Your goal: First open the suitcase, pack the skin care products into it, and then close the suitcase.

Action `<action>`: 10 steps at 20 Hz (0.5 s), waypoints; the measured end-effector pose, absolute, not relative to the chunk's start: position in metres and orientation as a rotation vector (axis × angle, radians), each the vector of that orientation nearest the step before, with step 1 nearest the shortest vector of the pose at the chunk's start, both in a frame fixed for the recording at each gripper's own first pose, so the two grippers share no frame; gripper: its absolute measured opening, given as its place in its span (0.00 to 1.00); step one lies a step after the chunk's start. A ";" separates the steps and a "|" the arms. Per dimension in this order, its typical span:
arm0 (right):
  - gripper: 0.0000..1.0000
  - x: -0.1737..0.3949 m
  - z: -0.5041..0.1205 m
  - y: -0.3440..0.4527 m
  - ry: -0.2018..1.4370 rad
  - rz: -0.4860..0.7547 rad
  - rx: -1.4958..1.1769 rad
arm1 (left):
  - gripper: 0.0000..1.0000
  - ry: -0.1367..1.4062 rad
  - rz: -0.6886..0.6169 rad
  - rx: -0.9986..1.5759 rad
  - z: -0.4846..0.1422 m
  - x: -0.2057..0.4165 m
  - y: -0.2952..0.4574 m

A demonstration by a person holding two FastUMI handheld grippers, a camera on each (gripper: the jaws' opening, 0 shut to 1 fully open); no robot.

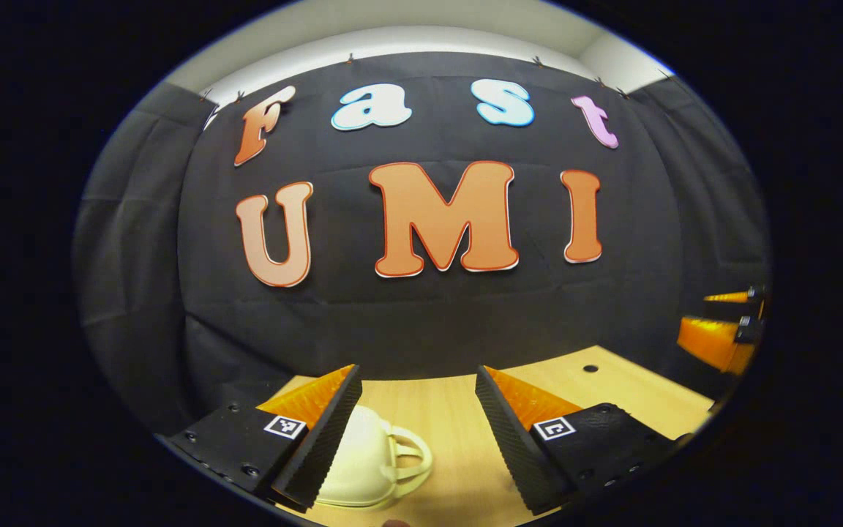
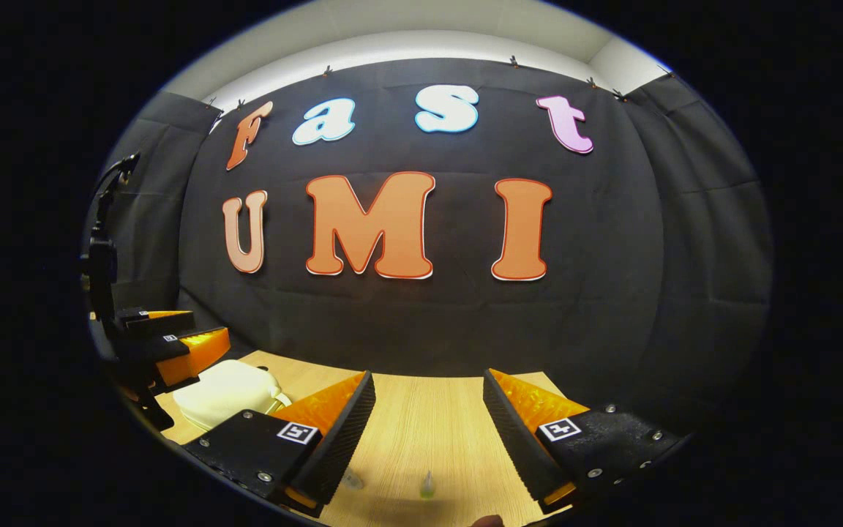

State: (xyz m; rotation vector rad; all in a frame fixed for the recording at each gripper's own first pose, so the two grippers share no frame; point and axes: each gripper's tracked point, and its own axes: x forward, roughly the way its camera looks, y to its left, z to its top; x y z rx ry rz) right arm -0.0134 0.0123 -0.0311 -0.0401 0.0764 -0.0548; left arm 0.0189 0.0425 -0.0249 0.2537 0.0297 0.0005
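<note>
Bottle (image 2: 428, 484) between right tongs (image 2: 429, 410).

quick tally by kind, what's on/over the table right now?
Grippers: 2, left gripper and right gripper, both held open above the wooden table
Cream suitcase: 1, lid closed
Small items near the front table edge, a green-capped bottle and a clear one: 2, too small to identify
Total: 5

In the left gripper view, the cream suitcase (image 1: 370, 461) at 6 o'clock is partly hidden behind one finger. In the right gripper view, small items (image 2: 427, 484) at 6 o'clock are too blurred to identify.
</note>
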 end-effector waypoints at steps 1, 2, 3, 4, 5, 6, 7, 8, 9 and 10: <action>0.94 -0.013 -0.035 0.012 0.086 -0.052 -0.036 | 0.97 0.040 0.004 0.295 -0.034 0.019 0.048; 0.94 -0.013 -0.037 0.013 0.094 -0.051 -0.033 | 0.98 0.058 -0.001 0.333 -0.047 0.021 0.051; 0.94 -0.013 -0.039 0.013 0.100 -0.051 -0.031 | 0.98 0.081 -0.010 0.375 -0.060 0.022 0.055; 0.94 -0.012 -0.042 0.012 0.107 -0.053 -0.030 | 0.98 0.110 -0.016 0.427 -0.078 0.024 0.061; 0.94 -0.011 -0.044 0.011 0.115 -0.056 -0.029 | 0.98 0.139 -0.024 0.484 -0.095 0.026 0.066; 0.94 -0.011 -0.047 0.009 0.122 -0.060 -0.029 | 0.98 0.170 -0.039 0.541 -0.112 0.026 0.070; 0.94 -0.011 -0.049 0.008 0.127 -0.065 -0.028 | 0.98 0.198 -0.055 0.594 -0.127 0.028 0.073; 0.94 -0.010 -0.051 0.005 0.132 -0.072 -0.026 | 0.99 0.224 -0.078 0.646 -0.144 0.030 0.075; 0.94 -0.010 -0.053 0.004 0.139 -0.078 -0.024 | 0.99 0.250 -0.101 0.696 -0.158 0.033 0.075; 0.94 -0.009 -0.055 0.003 0.147 -0.086 -0.020 | 0.98 0.274 -0.123 0.749 -0.173 0.033 0.076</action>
